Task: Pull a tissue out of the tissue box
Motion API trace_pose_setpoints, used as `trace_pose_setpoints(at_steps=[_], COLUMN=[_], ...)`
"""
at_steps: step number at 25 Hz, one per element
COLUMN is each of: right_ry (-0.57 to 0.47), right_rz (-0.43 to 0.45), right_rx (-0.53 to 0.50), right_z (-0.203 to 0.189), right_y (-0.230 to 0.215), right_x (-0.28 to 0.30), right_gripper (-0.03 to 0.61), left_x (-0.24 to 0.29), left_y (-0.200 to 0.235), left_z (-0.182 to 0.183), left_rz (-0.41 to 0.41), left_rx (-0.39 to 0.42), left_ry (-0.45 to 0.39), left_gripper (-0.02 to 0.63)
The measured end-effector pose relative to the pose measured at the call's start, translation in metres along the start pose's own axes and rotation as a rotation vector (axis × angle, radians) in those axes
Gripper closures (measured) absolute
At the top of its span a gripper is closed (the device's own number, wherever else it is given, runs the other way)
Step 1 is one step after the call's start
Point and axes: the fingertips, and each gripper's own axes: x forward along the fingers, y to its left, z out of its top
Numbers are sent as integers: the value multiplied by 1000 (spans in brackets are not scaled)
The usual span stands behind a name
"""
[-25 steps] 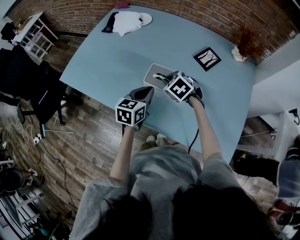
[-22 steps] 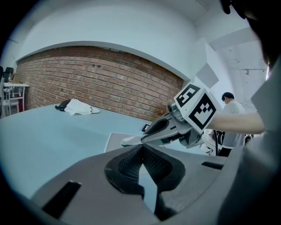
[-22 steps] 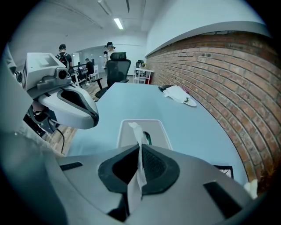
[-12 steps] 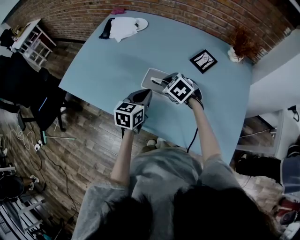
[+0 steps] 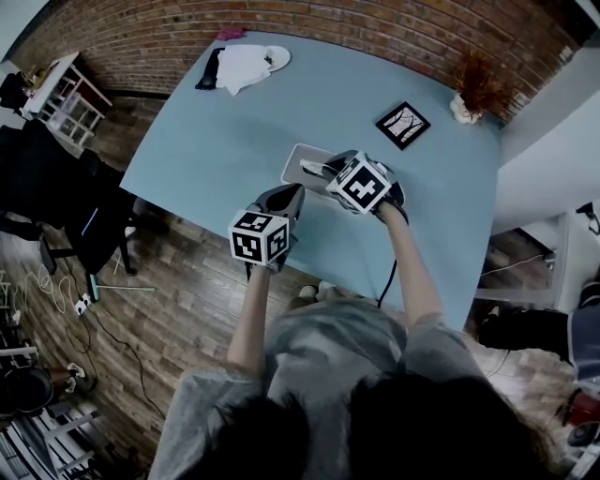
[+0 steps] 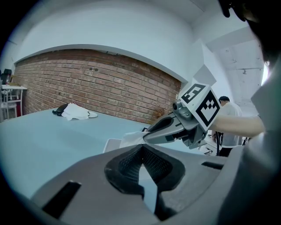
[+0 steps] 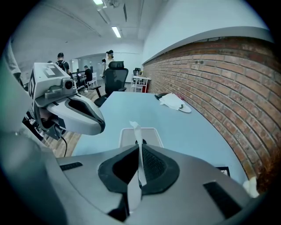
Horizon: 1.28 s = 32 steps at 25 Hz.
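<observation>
Tissue (image 7: 141, 167): white, one narrow strip, its upper end standing just past the fingertips of the right gripper (image 7: 140, 145), whose jaws are pressed together on it with the strip running back between the pads. Tissue box (image 7: 152, 136): pale, flat, rectangular, lying on the bench (image 5: 216, 131) directly ahead of and below the right gripper's tips, with a dark slot in its top. Left gripper (image 6: 141, 146): jaws brought together at the tips, nothing between them, held low beside the right gripper and short of the box, pointing toward it across the bench edge. Bench: light blue top, set against a brick wall (image 5: 309, 28). White cloth (image 5: 242, 66) with a dark item beside it: at the far corner, well beyond both grippers. Small framed picture (image 5: 403, 124): on the bench past the right gripper, on its outer side. Dried plant (image 5: 473, 89): further out than the picture, near the wall.
</observation>
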Motion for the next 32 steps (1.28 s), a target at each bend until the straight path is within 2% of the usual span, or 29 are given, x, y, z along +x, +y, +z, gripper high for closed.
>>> trace_pose_setpoints(at_steps=[11, 32], right_ry=[-64, -153], right_rz=[-23, -103], right_rx=[3, 43], right_z=[19, 24], right_y=[-2, -6], right_x=[-21, -61], right_gripper=[577, 577], left_x=[-3, -11], left_y=[-5, -23], left_z=[17, 44], left_rz=[-23, -60], left_rx=[27, 95], left_ry=[-36, -91], left_gripper=[611, 611])
